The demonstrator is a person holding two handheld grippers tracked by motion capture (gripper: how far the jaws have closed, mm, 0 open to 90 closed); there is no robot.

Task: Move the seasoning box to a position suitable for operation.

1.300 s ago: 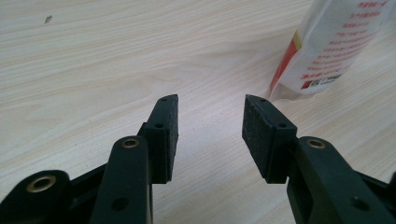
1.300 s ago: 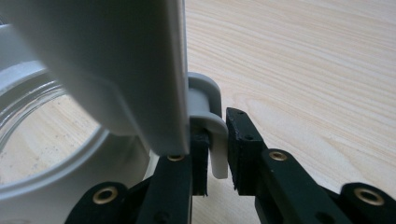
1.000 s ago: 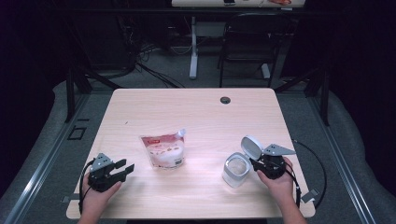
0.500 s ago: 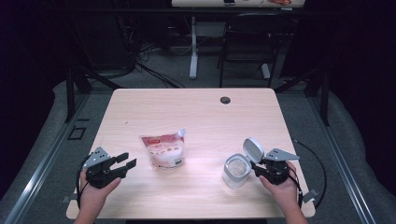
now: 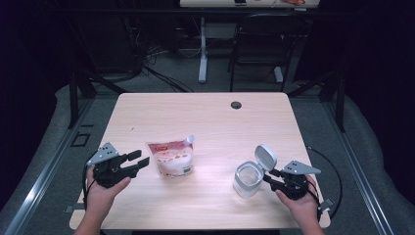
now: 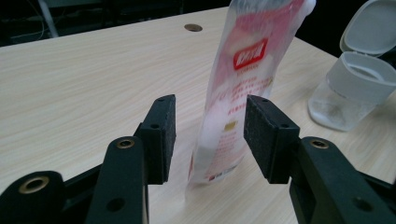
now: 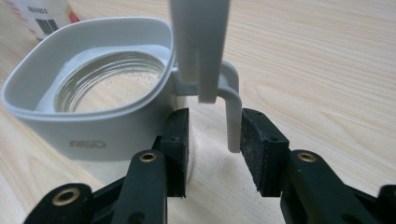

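A red and white pouch (image 5: pixel 171 159) stands upright on the wooden table (image 5: pixel 205 117), left of centre. My left gripper (image 5: pixel 133 163) hovers just left of it, open; in the left gripper view the pouch (image 6: pixel 240 79) rises just beyond the gap of that gripper (image 6: pixel 210 135). At the right stands a clear jar (image 5: pixel 246 180) with a grey collar and its hinged lid (image 5: pixel 265 156) tipped up. My right gripper (image 5: pixel 272 177) is at the jar's right side. Its jaws have just been opening, and the jar's white latch (image 7: pixel 231 116) hangs loose between them in that gripper (image 7: pixel 212 149).
A round cable hole (image 5: pixel 236 105) sits near the table's far edge. Beyond the table are chair legs and cables on a dark floor. The jar (image 6: pixel 350 88) also stands to the right of the pouch in the left gripper view.
The left gripper has lifted off the table and edged toward the pouch. The right gripper's jaws have spread apart around the jar's latch; the jar and pouch stay put.
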